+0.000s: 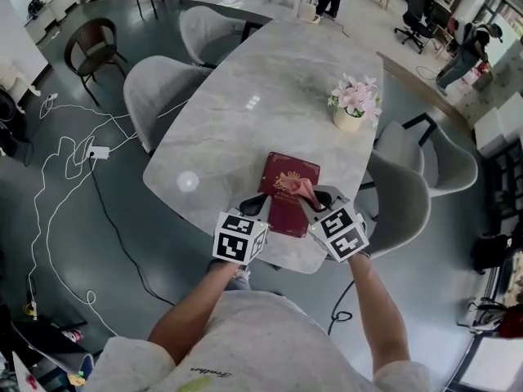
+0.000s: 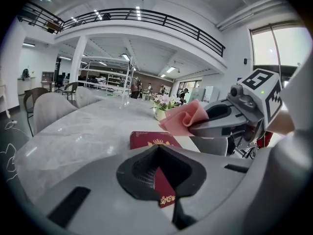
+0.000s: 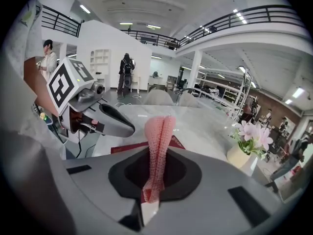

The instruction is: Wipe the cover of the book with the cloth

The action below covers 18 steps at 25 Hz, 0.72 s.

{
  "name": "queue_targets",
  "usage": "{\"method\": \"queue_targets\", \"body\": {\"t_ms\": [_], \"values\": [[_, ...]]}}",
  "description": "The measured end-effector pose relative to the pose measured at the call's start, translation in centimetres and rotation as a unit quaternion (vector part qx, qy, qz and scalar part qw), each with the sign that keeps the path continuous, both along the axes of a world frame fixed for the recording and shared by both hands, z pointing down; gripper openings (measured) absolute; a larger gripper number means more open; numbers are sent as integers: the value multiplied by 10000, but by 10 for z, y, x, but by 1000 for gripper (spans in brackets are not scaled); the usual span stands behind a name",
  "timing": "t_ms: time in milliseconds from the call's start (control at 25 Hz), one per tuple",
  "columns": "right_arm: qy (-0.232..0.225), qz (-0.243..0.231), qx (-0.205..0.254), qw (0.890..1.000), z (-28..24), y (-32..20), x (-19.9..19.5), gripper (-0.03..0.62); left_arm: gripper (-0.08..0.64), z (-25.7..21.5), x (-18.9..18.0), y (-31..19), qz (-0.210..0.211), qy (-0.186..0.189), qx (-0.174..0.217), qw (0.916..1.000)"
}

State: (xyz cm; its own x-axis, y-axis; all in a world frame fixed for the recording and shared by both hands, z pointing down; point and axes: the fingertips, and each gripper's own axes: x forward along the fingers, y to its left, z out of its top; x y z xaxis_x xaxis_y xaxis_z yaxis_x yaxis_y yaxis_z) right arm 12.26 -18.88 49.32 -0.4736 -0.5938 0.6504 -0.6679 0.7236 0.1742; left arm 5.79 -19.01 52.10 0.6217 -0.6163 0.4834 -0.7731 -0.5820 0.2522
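I have the dark red hardback book with the gold crest (image 1: 286,194) lying flat on the grey marble tabletop (image 1: 245,113), at the edge nearest me. My left hand-held gripper (image 1: 255,207) sits at the book's near left corner. In the left gripper view its jaws are closed to a thin slot on the cover's edge, with a strip of red and gold showing between them. My right hand-held gripper (image 1: 315,198) is at the book's near right side, and its jaws are pinched tight on the pink waffle-textured cloth (image 3: 159,146). The cloth stands up in a folded tongue over the book's near half. I cannot tell whether it touches the cover.

I judge the book stiff and fairly light, with a glossy cover that could slide on polished marble, so I want to pin it by that corner. The cloth is soft and floppy. Gripped at one end, the free fold should drag flat across the cover, but it may bunch up.
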Motion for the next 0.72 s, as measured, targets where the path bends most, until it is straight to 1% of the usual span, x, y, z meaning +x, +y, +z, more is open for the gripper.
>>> {"method": "queue_targets", "body": {"t_ms": [160,320,480,720], "values": [[-45,109,84,9999,-3,-27,-4,18,6,0,-3,-11,50,-39,35,10000],[33,166,83,9998,1,-51,-11,18,6,2,-3,-21,156,-59,46,9999],[118,224,40,9997,10,-71,-15,18,6,3,-3,-28,252,-82,39,9996],[219,350,-61,9991,29,-96,-21,18,6,6,-10,-40,270,-96,-13,9996]]}}
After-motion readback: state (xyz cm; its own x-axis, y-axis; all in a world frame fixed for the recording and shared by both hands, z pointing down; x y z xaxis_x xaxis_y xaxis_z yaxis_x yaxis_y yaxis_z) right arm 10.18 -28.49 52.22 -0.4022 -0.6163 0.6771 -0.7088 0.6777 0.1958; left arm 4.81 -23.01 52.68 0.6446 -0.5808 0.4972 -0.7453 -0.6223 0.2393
